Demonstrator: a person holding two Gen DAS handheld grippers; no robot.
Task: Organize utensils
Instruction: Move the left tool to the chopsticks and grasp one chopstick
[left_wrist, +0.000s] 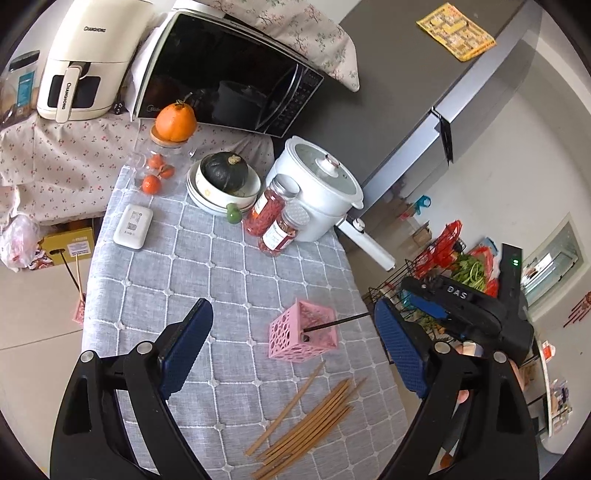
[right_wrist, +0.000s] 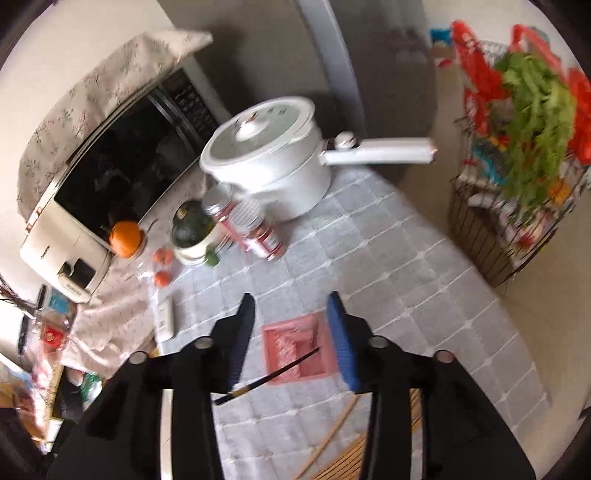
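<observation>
Now both claws, left (left_wrist: 293, 339) and right (right_wrist: 291, 339), gape; perforated pink basket (left_wrist: 304, 334) holds one thin dark chopstick (left_wrist: 338, 322).

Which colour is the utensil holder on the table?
Pink holder, best seen in the left wrist view.

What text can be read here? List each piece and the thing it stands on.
"CHANGHONG": top front of the cream plastic air fryer.
"CHANGHONG": again down its handle.
"Midea": lower edge of the black glass-door microwave, barely legible.
"DAS": black body of the right gripper.
Too small or blurred: red jar labels, yellow paper, white box, blue canister label.
</observation>
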